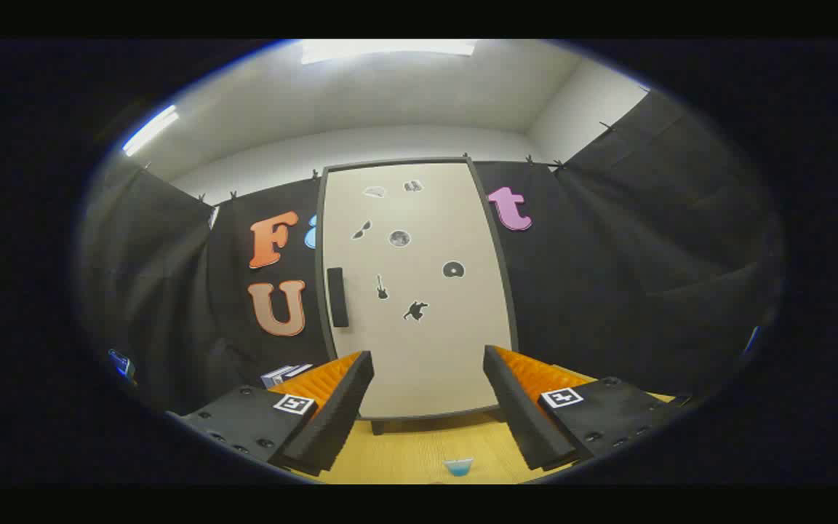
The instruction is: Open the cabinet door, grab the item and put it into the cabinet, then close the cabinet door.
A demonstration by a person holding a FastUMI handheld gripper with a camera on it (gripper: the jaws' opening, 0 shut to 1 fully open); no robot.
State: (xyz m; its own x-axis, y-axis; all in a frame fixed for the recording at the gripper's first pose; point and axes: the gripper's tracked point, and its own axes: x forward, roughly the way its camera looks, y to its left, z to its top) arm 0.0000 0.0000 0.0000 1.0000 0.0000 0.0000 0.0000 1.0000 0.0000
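A tall cream cabinet with a dark frame stands on the wooden table, straight ahead beyond my fingers. Its door is shut and carries several small dark stickers. A dark vertical handle sits on the door's left side. My gripper is open, with nothing between its fingers. It is still some way short of the door. A small blue-and-white item lies on the table between the fingers, close below me.
A small white-and-blue box lies on the table left of the cabinet, behind my left finger. Black cloth walls close in the booth on both sides. The cabinet stands on short dark feet.
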